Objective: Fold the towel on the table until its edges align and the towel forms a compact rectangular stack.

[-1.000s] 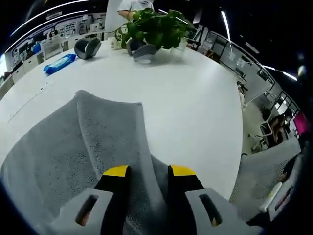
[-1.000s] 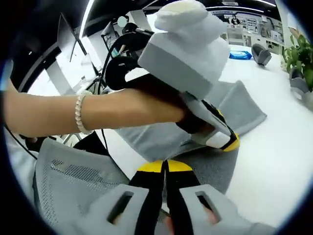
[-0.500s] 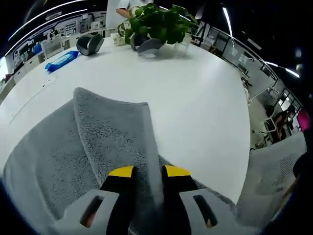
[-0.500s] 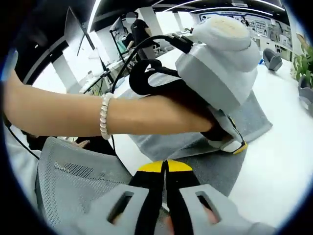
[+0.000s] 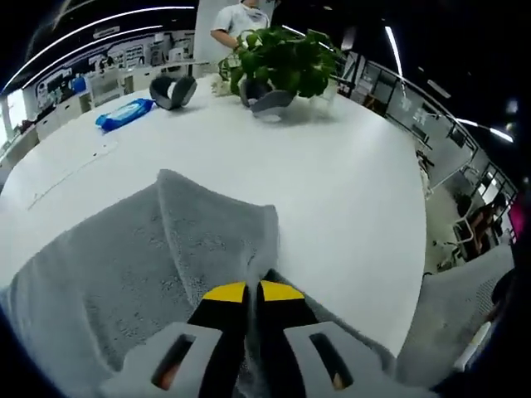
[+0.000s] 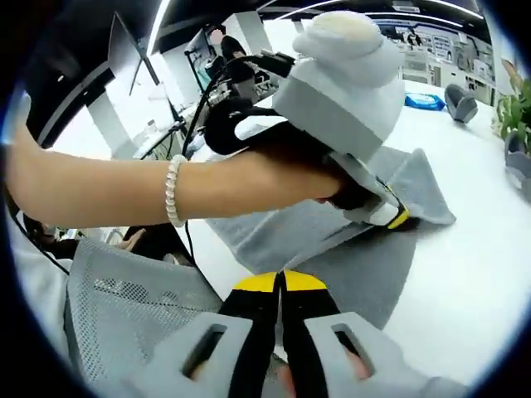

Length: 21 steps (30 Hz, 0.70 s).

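Note:
The grey towel (image 5: 116, 265) lies partly spread on the white table (image 5: 332, 174), with a raised fold running up its middle. My left gripper (image 5: 249, 292) has its yellow-tipped jaws shut on that fold at the towel's near edge. In the right gripper view the towel (image 6: 365, 269) lies ahead, and my right gripper (image 6: 280, 282) is shut on the towel's near corner. The left gripper (image 6: 392, 219), held in a person's hand, reaches in from the left and pinches the towel near its far corner.
A potted plant (image 5: 282, 62), a grey rounded object (image 5: 172, 89) and a blue packet (image 5: 124, 114) stand at the table's far side. A person (image 5: 241, 16) stands behind them. Mesh chairs (image 6: 124, 307) sit by the table's near edge. A bracelet (image 6: 172, 199) is on the wrist.
The left gripper's jaws went from apart around the towel's fold to shut on it, and the fold has bunched up. The right gripper stays shut.

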Tool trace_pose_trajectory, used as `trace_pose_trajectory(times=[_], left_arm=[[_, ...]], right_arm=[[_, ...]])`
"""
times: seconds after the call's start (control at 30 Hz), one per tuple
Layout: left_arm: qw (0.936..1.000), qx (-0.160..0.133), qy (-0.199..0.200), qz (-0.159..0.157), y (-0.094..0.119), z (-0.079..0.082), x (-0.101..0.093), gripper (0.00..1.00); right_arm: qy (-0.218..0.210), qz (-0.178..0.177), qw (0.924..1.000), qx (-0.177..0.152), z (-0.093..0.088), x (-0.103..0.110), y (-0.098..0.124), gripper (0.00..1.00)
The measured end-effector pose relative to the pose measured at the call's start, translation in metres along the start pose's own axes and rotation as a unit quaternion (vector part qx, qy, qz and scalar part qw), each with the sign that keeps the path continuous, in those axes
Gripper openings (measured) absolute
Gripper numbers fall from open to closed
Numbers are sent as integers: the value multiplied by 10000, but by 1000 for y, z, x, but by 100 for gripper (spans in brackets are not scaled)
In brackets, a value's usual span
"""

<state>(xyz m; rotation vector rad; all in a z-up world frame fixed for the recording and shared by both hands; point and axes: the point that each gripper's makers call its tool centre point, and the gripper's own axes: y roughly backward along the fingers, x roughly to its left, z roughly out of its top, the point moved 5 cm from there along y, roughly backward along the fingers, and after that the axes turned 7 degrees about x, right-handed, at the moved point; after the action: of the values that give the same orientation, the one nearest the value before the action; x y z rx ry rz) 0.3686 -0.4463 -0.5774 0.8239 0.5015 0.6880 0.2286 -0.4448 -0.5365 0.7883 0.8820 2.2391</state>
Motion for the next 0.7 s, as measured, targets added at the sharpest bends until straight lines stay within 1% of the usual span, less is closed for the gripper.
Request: trace_pose_trajectory(times=[0.03,0.07,0.2,0.27,0.37,0.47,0.53,0.7], left_arm=[[10000,-78,24,49,3,2,4,4],[9997,-222,91,101,8,6,10,4],[9977,-528,400,105,27,17,24,4],[9962,-692,495,168,39,23,31,4],[9942,-841,637,219,53,27,40,4],[9915,-992,792,285,66,29,50,4],[9887,-1110,975,267,73,29,56,4],[9861,-1188,1109,357,88,23,69,4]], right_arm=[[7,-10,10000,-29,2,0,1,0],[26,-31,10000,-63,5,-1,2,0],[86,9,9997,-208,19,2,6,0],[244,-11,9994,-242,27,5,6,0],[464,-4,9985,-290,39,10,8,0],[602,39,9975,-355,51,16,9,0],[698,65,9968,-376,56,20,8,0],[972,136,9945,-363,66,32,4,0]])
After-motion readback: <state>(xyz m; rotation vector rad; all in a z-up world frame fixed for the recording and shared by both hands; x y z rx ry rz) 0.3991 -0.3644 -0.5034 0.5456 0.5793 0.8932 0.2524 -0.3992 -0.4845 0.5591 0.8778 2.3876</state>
